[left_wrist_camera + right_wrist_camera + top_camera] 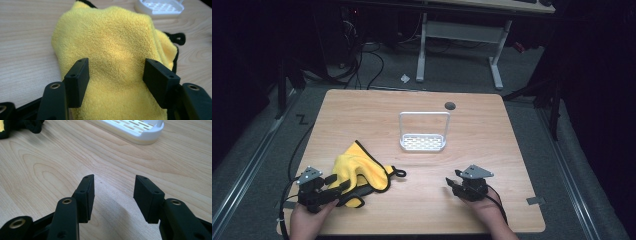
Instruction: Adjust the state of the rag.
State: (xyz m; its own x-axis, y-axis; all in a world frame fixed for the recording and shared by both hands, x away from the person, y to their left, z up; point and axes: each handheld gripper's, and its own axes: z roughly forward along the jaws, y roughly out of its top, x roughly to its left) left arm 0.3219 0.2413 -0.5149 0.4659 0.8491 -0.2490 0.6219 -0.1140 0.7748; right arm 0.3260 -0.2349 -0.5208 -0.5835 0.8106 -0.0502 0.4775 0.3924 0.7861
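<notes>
A yellow fleece cloth with black trim lies crumpled on the wooden table's near left. In the left gripper view the cloth bulges up between the two jaws. My left gripper is open, its jaws straddling the cloth's near edge without squeezing it. My right gripper rests at the near right, open over bare wood, nothing between its jaws. A white rack with a wire hoop stands at mid table.
The rack's slotted white base lies ahead of the right gripper; its base also sits beyond the cloth. The cloth's black loop points right. A dark round hole marks the far table. Desk legs stand beyond.
</notes>
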